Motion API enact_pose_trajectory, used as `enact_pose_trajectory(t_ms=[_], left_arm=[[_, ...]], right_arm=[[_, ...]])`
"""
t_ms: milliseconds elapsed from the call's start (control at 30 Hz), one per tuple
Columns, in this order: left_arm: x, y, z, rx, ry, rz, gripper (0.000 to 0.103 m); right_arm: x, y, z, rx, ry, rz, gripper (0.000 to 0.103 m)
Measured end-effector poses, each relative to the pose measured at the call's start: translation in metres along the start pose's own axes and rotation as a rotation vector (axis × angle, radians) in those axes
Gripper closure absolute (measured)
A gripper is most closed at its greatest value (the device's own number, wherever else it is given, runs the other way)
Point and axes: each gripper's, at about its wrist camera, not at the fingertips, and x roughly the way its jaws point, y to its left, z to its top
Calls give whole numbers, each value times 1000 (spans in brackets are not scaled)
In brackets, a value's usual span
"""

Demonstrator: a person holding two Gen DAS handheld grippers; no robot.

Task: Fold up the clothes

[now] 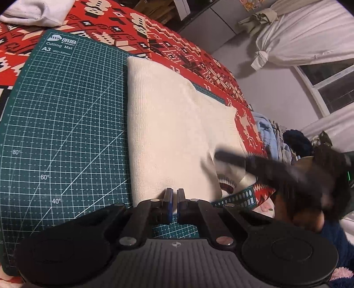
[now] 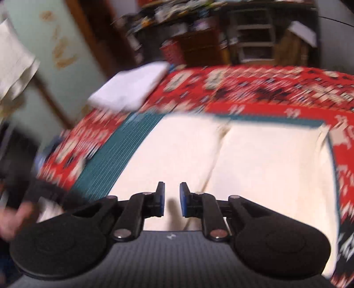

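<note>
A cream knit garment (image 1: 172, 133) lies folded on a green cutting mat (image 1: 66, 133). My left gripper (image 1: 174, 199) sits at the garment's near edge, its jaws almost together with the cream fabric pinched between them. In the right wrist view the same garment (image 2: 265, 166) shows a fold seam down its middle. My right gripper (image 2: 172, 199) hovers just above it, open, with nothing between its pads. From the left wrist view the right gripper (image 1: 232, 158) appears as a dark blur over the garment's right corner. The right wrist frame is motion-blurred.
The mat lies on a red patterned blanket (image 1: 177, 44). A folded white cloth (image 1: 37, 11) rests at the blanket's far corner. A pile of blue and dark clothes (image 1: 278, 137) lies beyond the blanket's right edge. Shelves and clutter (image 2: 221, 33) stand behind the bed.
</note>
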Motion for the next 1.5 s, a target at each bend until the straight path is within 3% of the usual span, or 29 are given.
enact_pose_trajectory(t_ms=[67,133,233,300,400,500,600,867,1067,1267,1367,1500], left_arm=[[1,0,0,0,3,-2,102],[1,0,-1,5,3,0,102],[1,1,-2,5,5,7,102],[0,0,-2,3,4,7,102],[-2,0,-3,-2,2,8,102],[-11,0,-3,-12,-35,12,101],[-26,1,-4,-20,-92,5,99],[-29,9,-2,-73,-95,-5,98],[-23,10,-2,-83,-75,4,98],[-24,13,-2,-91,-76,2,98],[-23,12,-2,-92,-75,1,98],[-23,13,-2,-96,-72,-3,98]], right_arm=[[2,6,-15,-13,42,-26,96],[-4,5,-24,-5,28,-42,103],[-15,-2,-31,40,31,-76,103],[-26,-10,-37,70,25,-108,99],[-58,-34,-43,187,-65,-149,99],[-87,-60,-50,282,-157,-282,97],[-100,-86,-58,376,-162,-357,85],[-91,-110,-68,476,-126,-386,80],[-92,-117,-73,540,-143,-330,77],[-97,-148,-99,887,-189,-103,77],[-92,-153,-111,983,-217,-22,79],[-83,-157,-113,1027,-283,-8,79]])
